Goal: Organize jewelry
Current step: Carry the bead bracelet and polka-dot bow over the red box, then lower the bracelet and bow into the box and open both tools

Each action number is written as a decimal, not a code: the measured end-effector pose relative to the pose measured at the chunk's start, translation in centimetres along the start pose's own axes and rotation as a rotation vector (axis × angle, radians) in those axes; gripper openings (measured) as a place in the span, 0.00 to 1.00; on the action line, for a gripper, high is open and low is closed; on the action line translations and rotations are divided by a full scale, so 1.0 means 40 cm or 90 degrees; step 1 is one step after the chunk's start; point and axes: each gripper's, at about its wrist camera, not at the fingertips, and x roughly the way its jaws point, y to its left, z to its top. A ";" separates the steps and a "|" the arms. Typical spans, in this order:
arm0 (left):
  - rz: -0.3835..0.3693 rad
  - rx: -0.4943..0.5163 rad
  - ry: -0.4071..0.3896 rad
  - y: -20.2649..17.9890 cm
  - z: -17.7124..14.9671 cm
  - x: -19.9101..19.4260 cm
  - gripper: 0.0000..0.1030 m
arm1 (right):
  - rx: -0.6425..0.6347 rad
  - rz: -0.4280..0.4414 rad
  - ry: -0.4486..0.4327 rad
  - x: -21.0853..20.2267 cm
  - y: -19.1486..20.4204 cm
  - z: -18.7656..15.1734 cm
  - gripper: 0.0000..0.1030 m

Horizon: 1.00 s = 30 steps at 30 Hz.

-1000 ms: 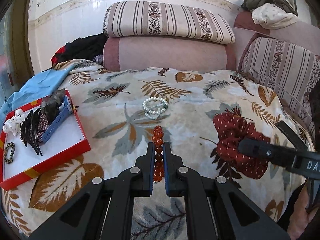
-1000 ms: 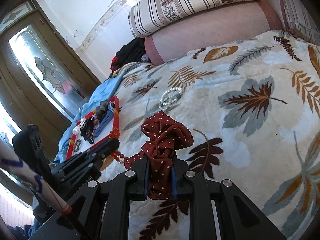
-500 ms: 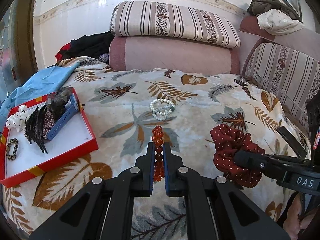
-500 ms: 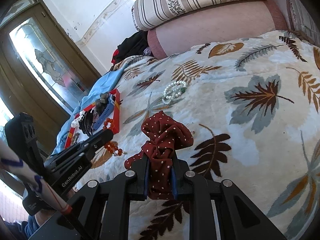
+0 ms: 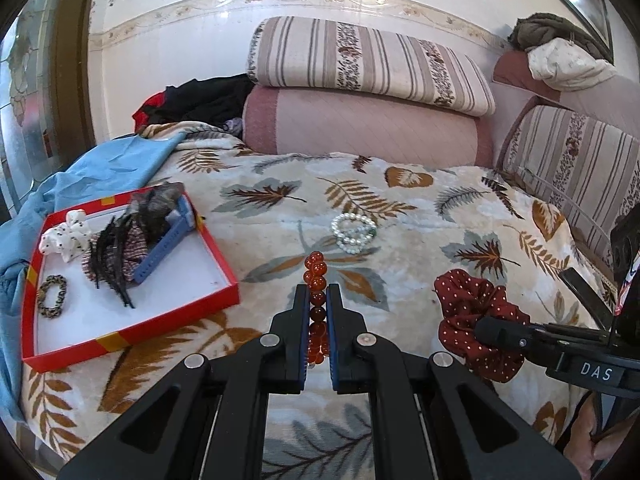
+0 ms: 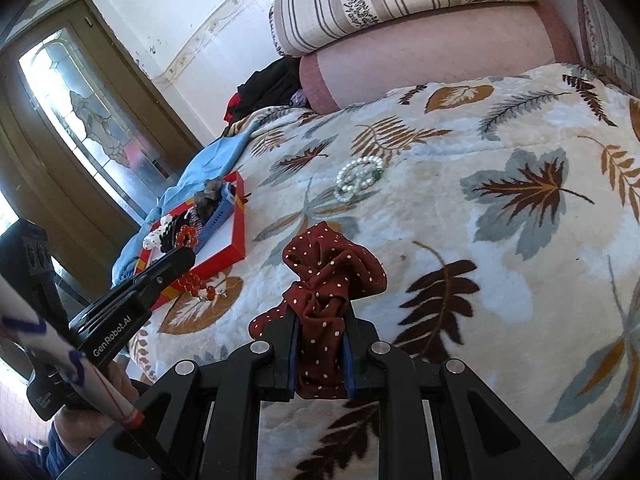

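My left gripper is shut on an amber bead bracelet and holds it above the leaf-print blanket, right of the red tray. The bracelet also shows in the right wrist view, hanging from the left gripper. My right gripper is shut on a dark red polka-dot scrunchie, also seen in the left wrist view. A white pearl bracelet lies on the blanket further back. The red tray holds a blue watch strap, a black hair clip, a white scrunchie and a small beaded ring.
Striped and pink cushions stand at the back of the bed. A blue cloth and dark clothes lie behind the tray. A striped sofa arm borders the right side. A glass door is at the left.
Both grippers have risen with their loads. The left gripper with the amber bracelet has moved nearer the red tray; the right gripper holds the scrunchie higher off the blanket.
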 end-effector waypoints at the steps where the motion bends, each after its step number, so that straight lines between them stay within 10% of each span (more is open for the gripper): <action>1: 0.002 -0.005 -0.002 0.012 0.001 -0.003 0.07 | 0.001 0.003 0.002 0.004 0.006 0.001 0.18; 19: 0.189 -0.109 -0.054 0.392 0.047 -0.036 0.07 | -0.063 0.096 0.056 0.177 0.286 0.090 0.19; 30: 0.196 -0.167 0.006 0.495 0.035 0.039 0.07 | -0.090 0.118 0.082 0.338 0.431 0.160 0.20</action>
